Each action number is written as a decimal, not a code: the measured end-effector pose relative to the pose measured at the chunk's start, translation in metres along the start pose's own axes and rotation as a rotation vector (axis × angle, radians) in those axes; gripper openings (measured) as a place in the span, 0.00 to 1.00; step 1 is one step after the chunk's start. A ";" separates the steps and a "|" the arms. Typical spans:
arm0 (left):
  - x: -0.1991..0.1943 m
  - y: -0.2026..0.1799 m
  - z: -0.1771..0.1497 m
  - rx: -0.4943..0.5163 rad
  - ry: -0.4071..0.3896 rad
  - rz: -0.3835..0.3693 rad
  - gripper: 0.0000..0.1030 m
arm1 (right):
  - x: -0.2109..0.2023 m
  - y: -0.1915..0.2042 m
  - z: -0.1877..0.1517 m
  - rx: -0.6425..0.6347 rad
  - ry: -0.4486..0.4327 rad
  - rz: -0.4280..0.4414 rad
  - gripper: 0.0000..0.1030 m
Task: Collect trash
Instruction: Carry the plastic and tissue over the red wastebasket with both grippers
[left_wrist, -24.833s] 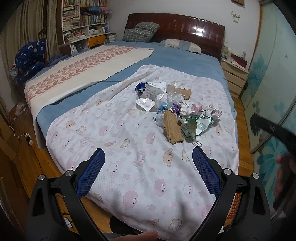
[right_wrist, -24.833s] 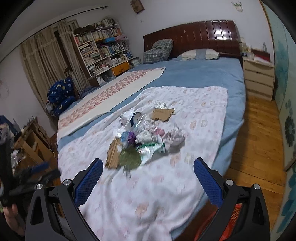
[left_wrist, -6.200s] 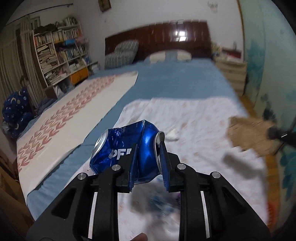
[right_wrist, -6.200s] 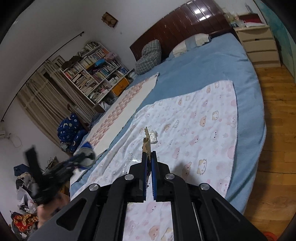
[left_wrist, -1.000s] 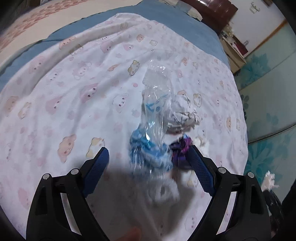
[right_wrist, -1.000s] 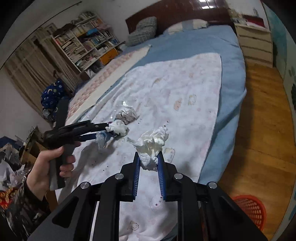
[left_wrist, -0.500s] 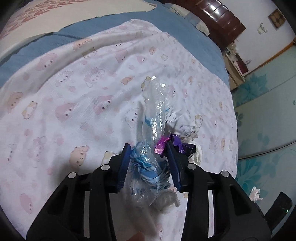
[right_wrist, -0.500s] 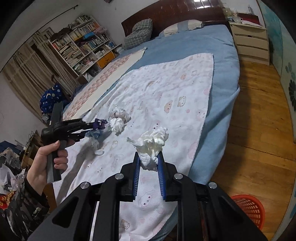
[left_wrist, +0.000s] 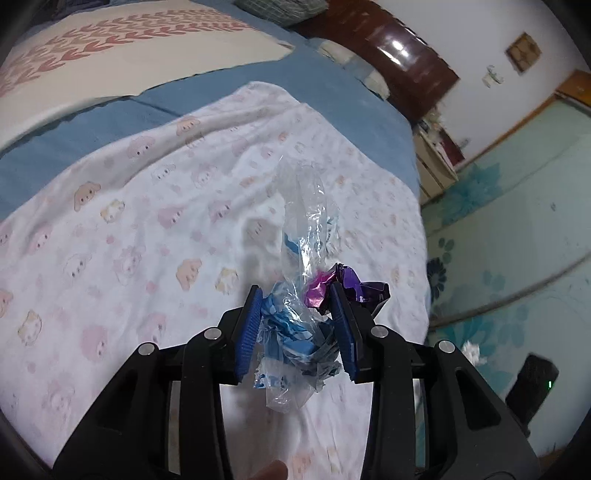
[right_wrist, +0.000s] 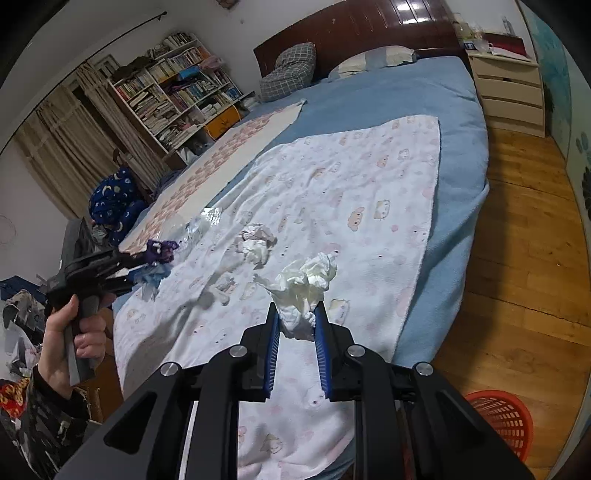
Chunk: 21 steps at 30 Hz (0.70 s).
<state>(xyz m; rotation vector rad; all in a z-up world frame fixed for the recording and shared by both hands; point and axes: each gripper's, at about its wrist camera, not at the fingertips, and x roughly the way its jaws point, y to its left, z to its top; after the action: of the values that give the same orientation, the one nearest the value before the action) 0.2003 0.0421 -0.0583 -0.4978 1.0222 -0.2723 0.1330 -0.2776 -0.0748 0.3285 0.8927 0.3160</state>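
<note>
My left gripper (left_wrist: 295, 295) is shut on a clear plastic bag with blue print (left_wrist: 301, 266) and a crumpled purple foil wrapper (left_wrist: 351, 290), held above the white animal-print blanket (left_wrist: 147, 229). It also shows in the right wrist view (right_wrist: 147, 266), lifted at the bed's left side. My right gripper (right_wrist: 297, 308) is shut on a crumpled white tissue (right_wrist: 304, 286) above the blanket's near part. Crumpled white and grey paper (right_wrist: 256, 242) still lies on the blanket (right_wrist: 369, 184).
A red mesh basket (right_wrist: 506, 421) stands on the wooden floor (right_wrist: 524, 229) at the lower right, beside the bed. A cream nightstand (right_wrist: 509, 96) is at the head of the bed. Bookshelves (right_wrist: 173, 99) and clutter stand on the far left side.
My left gripper closed on the plastic bag and purple wrapper and lifted them off the blanket. My right gripper kept hold of the tissue and shifted slightly.
</note>
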 end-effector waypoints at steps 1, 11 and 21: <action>-0.001 0.000 -0.003 0.002 0.009 0.006 0.36 | 0.000 0.001 -0.001 0.000 0.002 -0.001 0.19; 0.002 0.005 -0.034 0.038 0.084 0.033 0.62 | -0.006 0.009 -0.016 -0.004 0.004 0.008 0.19; 0.014 0.019 -0.050 0.032 0.125 0.101 0.28 | -0.013 -0.002 -0.019 0.007 0.006 -0.004 0.19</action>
<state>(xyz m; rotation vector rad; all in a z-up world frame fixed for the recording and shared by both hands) 0.1639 0.0388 -0.0995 -0.4023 1.1591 -0.2315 0.1107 -0.2818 -0.0776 0.3320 0.9009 0.3108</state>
